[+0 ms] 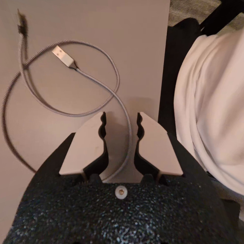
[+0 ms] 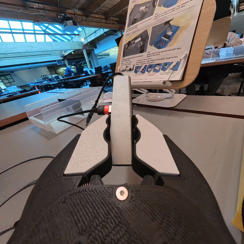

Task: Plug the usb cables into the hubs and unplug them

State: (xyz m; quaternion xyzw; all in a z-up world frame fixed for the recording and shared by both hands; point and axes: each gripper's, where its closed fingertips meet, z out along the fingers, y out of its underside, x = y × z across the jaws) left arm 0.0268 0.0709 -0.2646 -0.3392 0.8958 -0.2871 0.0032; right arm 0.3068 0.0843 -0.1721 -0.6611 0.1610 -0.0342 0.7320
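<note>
Clamping the grey hub (image 2: 121,118) in my right hand-held gripper (image 2: 121,132), red plug (image 2: 105,110) seated, I hold the left hand-held gripper (image 1: 121,124) parted and empty above the braided cable's loose white plug (image 1: 63,57).

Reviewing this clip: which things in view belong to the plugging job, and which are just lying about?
Job:
grey hub, clamped in the right hand-held gripper
red-collared plug in the hub
braided cable
white USB plug
left hand-held gripper, open

Lying about:
clear bin
instruction sheet stand

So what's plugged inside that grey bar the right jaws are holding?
A red-collared plug on a black cable sits in the grey hub's left side. The metal tip is hidden inside; the far side isn't visible.
</note>
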